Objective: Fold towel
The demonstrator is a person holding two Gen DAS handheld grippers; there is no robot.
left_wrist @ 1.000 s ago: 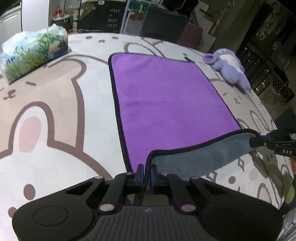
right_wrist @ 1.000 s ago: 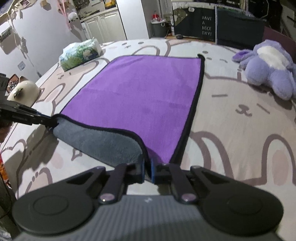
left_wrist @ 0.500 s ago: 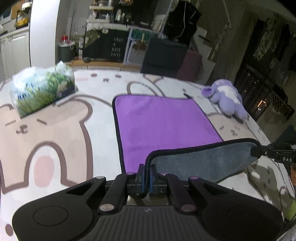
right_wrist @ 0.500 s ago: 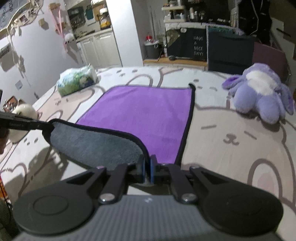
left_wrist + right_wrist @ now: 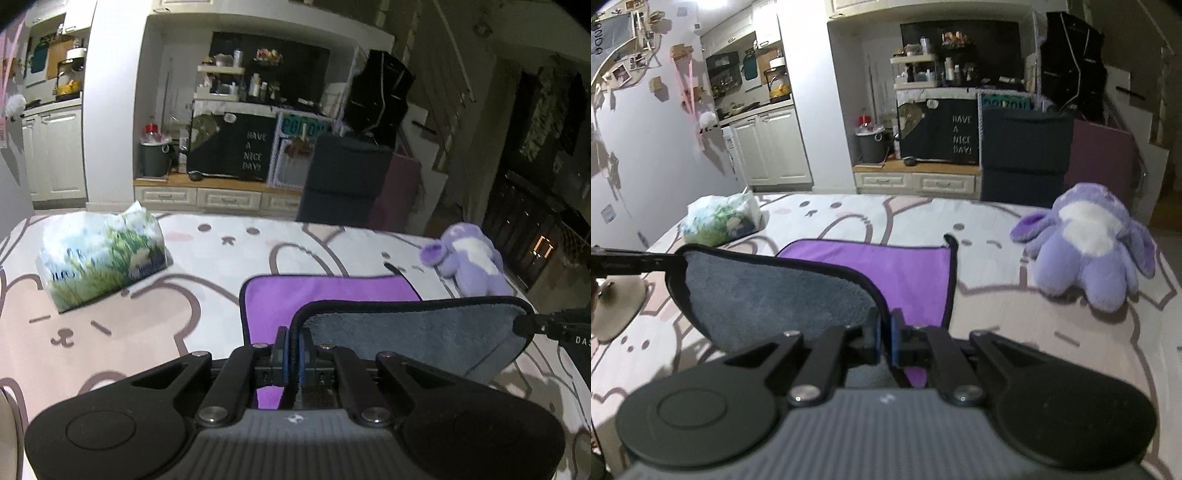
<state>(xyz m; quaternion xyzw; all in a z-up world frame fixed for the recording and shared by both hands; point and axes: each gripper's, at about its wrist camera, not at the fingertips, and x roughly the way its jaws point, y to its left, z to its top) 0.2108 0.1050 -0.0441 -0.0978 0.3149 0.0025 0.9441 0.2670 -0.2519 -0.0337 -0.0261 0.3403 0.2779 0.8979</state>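
Purple towel (image 5: 328,291) pinched by both grippers, cream dome (image 5: 617,306) right view only

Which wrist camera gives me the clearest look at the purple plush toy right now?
The right wrist view: the purple plush toy sits large and unobstructed beside the towel. In the left wrist view it is smaller, dimmer, near the table's far right edge.

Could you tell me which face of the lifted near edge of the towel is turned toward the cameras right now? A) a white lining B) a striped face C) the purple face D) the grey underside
D: the raised flap of the towel shows grey pile between the left gripper and the right gripper, while the part lying flat is purple.
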